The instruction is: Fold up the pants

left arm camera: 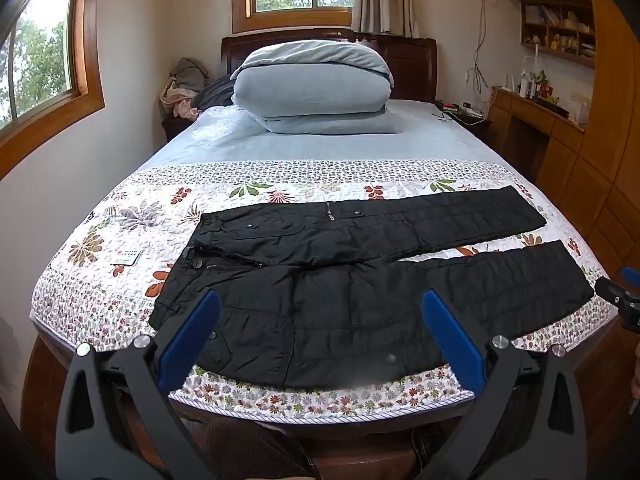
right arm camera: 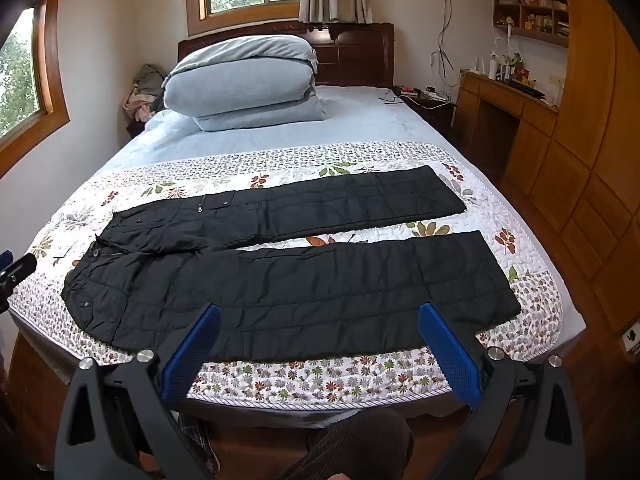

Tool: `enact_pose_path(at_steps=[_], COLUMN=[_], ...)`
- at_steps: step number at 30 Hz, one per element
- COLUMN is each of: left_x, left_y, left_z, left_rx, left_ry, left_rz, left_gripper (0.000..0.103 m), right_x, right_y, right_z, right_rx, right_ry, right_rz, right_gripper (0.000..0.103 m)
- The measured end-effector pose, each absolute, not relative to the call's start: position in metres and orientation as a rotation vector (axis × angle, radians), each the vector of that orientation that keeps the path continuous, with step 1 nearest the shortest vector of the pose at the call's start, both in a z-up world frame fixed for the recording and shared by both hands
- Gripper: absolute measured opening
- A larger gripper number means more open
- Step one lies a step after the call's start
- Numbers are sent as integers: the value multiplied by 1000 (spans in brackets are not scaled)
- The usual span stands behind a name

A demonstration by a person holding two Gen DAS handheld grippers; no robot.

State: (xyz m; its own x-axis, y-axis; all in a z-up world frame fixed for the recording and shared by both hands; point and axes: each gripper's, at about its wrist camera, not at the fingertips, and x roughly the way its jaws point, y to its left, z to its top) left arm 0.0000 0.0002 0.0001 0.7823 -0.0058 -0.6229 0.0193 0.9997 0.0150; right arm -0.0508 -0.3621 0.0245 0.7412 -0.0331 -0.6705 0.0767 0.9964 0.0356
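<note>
Beyond both sets of spread, empty fingers (left arm camera: 208, 308) (right arm camera: 432, 320): black quilted pants (right arm camera: 288, 280) flat on bed, unfolded; next, grip near leg.

Black pants (left arm camera: 360, 280) spread flat on floral quilt (left arm camera: 120, 248), waist left, legs parted toward right. Left gripper (left arm camera: 320, 304) wide apart above near hip. Possibly right gripper (left arm camera: 620, 296) at right edge.

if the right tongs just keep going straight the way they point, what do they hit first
Most likely the near leg of the black pants, lying flat on the floral quilt. The right tongs are open and aimed there, though depth is unclear.
</note>
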Motion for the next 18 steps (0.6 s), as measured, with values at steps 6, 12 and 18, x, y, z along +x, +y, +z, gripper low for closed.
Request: enact_pose_path(at_steps=[6,12,18], left_x=[0,0,0], left_y=[0,0,0], left_z=[0,-1,0], left_rx=[23,28,22], left_ry=[673,675,672], left_rz=[-15,-20,-11], left_gripper=[101,101,101], right_x=[-51,-51,-51], right_y=[-361,-362,-361], right_z=[24,25,25], right_rx=[58,63,62], right_ry=[736,734,733], right_rz=[-55,-60,-60], right_gripper=[100,100,100])
